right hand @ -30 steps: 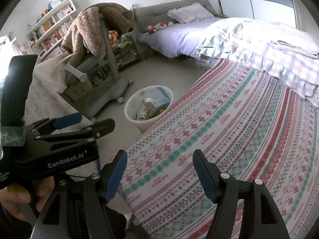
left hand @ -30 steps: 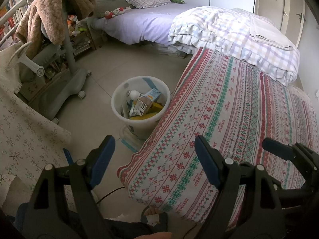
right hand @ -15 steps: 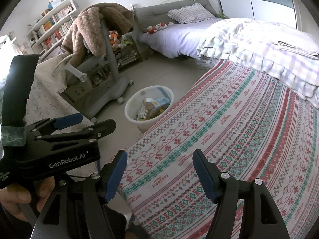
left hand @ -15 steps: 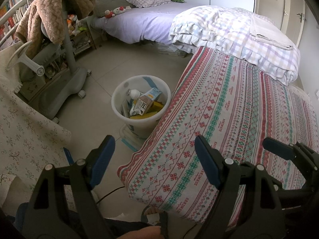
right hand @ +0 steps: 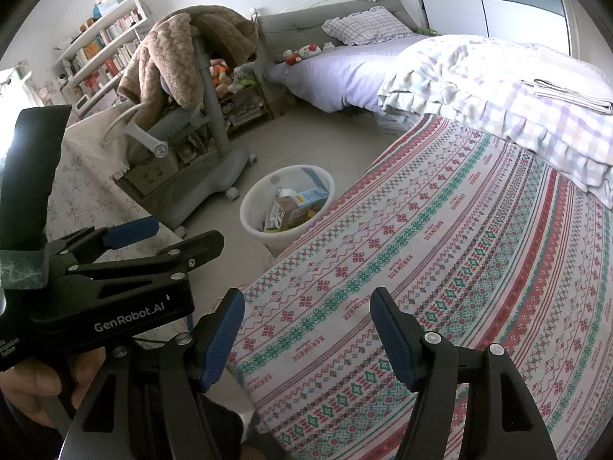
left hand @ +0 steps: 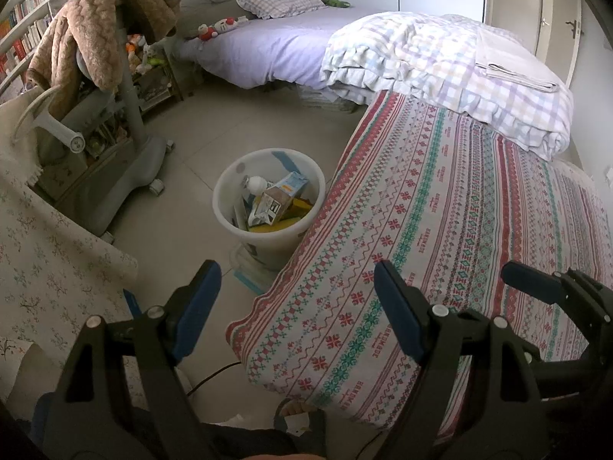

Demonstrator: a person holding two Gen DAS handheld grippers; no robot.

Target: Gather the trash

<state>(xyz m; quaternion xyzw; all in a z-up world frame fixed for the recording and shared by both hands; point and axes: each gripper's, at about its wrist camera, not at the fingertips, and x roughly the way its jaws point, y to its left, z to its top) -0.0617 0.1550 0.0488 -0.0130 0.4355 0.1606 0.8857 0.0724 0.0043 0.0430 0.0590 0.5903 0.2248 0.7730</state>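
I held both tongs over the near corner of the patterned bedspread [left hand: 440, 207], each tilted down toward the floor. My left gripper [left hand: 297, 299] stood with its blue pads apart and nothing between them; my right gripper [right hand: 306, 326] was the same, jaws apart and empty.

The white bin [left hand: 268, 195] sat on the tiled floor, touching or just beside the bedspread's hanging edge, ahead of both tongs and a little left of the gap between my left pads. Inside it lay the trash already gathered: a carton [left hand: 274, 203] on its side, its long axis slanting up toward the bin's far rim, with a blue-and-white box [left hand: 293, 184] just behind it and something yellow beneath.

From the bin, my left hand was the nearer one; the right hung beside it, over the bedspread. I saw no loose trash on the bedspread or the floor round the bin, so I judged the collecting nearly or wholly done.
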